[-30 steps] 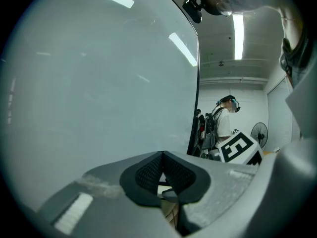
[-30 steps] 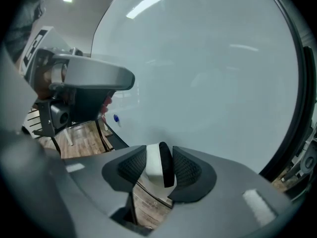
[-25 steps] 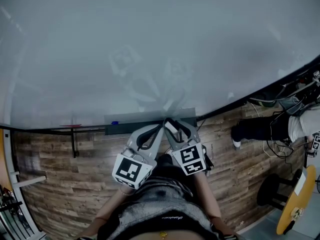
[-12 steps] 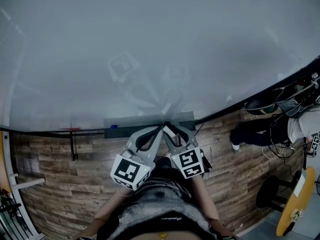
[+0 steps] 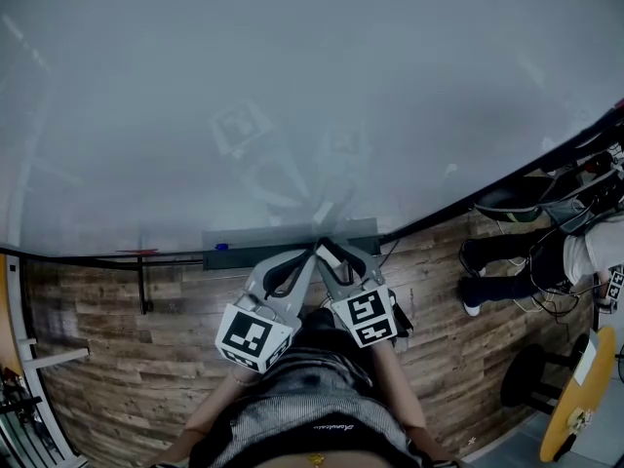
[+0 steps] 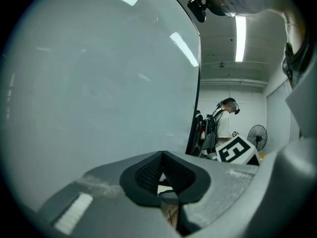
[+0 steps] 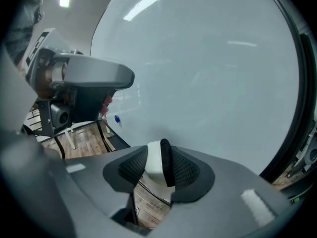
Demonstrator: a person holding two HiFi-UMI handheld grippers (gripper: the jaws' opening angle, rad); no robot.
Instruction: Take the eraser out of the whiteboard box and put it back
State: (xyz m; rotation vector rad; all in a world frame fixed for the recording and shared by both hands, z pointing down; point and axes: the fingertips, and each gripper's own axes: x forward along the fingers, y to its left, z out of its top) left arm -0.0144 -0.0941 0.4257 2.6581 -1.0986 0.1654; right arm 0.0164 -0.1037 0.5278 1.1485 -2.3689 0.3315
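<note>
One eraser (image 7: 154, 166), a thin white block with a black felt face, sits pinched in the right tool (image 7: 159, 169). That tool's jaws have just been closing and now press on it from both sides. In the right gripper view the white back lies against the left pad and the felt against the right pad.

The eraser stands on edge. Its long axis seems to run up and down in that view, with one end poking above the pads. In the head view it appears to slant toward the upper left, but it is small there and hard to read.

It is held at the centre of the head view, just over the grey whiteboard box (image 5: 249, 242), a long tray along the lower edge of the whiteboard (image 5: 292, 96). Whether it touches the box cannot be told.

A small blue thing (image 5: 222, 246) lies further left in the box.

The left tool (image 6: 163, 182) is closed on nothing, with its tip just beside the right tool's tip.

To do this step well, I judge the grip should stay firm. The eraser should be turned so its length follows the box. It should travel without scraping the board, away from the blue thing, with the left tool kept out of its path.
</note>
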